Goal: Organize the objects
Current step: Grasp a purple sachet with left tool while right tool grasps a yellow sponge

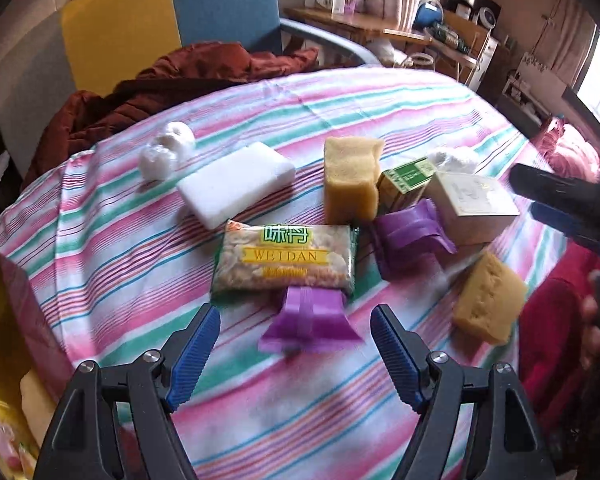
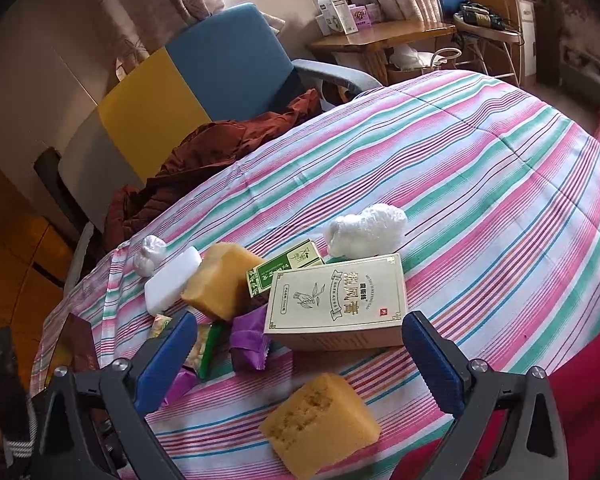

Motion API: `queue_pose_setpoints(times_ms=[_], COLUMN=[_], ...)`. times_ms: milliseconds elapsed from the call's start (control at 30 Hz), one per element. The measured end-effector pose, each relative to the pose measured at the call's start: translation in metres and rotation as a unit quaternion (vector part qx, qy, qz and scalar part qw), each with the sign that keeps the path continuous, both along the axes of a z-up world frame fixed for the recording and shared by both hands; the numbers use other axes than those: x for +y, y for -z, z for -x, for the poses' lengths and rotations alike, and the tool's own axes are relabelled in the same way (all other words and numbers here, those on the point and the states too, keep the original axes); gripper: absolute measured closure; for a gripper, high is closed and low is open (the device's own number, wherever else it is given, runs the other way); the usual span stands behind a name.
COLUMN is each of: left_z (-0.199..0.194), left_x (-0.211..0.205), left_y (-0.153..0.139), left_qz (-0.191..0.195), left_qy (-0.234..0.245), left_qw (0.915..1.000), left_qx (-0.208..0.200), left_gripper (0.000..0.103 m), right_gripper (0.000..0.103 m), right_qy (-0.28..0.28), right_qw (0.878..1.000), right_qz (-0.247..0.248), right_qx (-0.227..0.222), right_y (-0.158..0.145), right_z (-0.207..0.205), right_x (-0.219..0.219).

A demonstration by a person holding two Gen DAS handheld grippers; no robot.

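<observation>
Both hand-held grippers are shown above a counter covered with a striped cloth (image 1: 112,216), on which the objects to be organized lie in a loose cluster.

Left hand-held gripper (image 1: 296,330): the jaws are held wide apart and nothing is gripped. A purple packet (image 1: 310,316) lies on the cloth just ahead, between the two fingers, which suggests it is being lined up as the next pick. Its far end touches or slips under the snack bag (image 1: 286,260).

Right hand-held gripper (image 2: 300,354): the jaws are likewise spread and empty. A sponge (image 2: 320,420) lies flat on the cloth near the near edge, between the open fingers, apart from the cluster; the wide opening appears suited to its bulk.

Cluster, toward the middle of the counter: a second sponge (image 1: 350,180) stands on end, leaning against a green box (image 1: 406,182); a beige box (image 2: 336,300) lies flat beside it, with a second purple packet (image 1: 410,236) at its side. A white block (image 1: 238,188) and two white wads (image 1: 168,150) (image 2: 364,228) lie toward the far edge.

A red-and-gold bag (image 1: 16,312) stands open at the left edge and is judged a likely receptacle; its contents cannot be clearly made out.
</observation>
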State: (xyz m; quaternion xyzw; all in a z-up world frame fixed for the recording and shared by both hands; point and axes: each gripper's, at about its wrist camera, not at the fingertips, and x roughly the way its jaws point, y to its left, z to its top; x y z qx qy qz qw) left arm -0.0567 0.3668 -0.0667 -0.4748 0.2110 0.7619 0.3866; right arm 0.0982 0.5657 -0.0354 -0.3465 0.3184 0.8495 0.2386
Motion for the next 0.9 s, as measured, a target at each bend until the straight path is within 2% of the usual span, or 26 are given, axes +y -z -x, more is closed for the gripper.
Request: queue_pose_setpoints(times_ms=[33,100,200,267,500,667,800,900], left_z=[0.002,0.006,0.011,0.007,-0.019,-0.027,-0.034,-0.037], left_x=[0.004,0.011,0.011,0.004,-0.026,-0.045,-0.060,-0.066], left_y=[0.004,0.014,0.027,0.032,0.037,0.035,0.036,0.036], left_qz=[0.005,0.011,0.020,0.017,0.004,-0.015,-0.023,-0.029], left_qy=[0.003,0.013,0.009,0.009,0.018,0.005,0.001,0.002], left_qw=[1.0000,0.9998,0.9995,0.9996,0.9998,0.9999,0.9997,0.9995], left_qx=[-0.002,-0.014,-0.022,-0.022,0.009,0.000,0.005,0.012], left_gripper=[0.027,0.044,0.058,0.064,0.068,0.069,0.069,0.069], right_gripper=[0.000,0.000,0.000,0.000,0.000,0.000,0.000,0.000], right_qy=[-0.001,-0.002,-0.002,-0.002,-0.003,-0.006,-0.016,-0.022], right_qw=[1.000,1.000,1.000,1.000,0.999,0.998,0.996,0.992], right_qz=[0.001,0.004,0.008,0.009,0.024,0.054,0.054,0.055], right_qx=[-0.001,-0.001,-0.003,-0.004,-0.023,-0.042,-0.072,-0.112], right_y=[0.000,0.001,0.003,0.003,0.012,0.023,0.025,0.034], right_z=[0.000,0.001,0.001,0.000,0.003,0.002,0.004,0.004], right_x=[0.000,0.001,0.002,0.002,0.004,0.004,-0.006,-0.015])
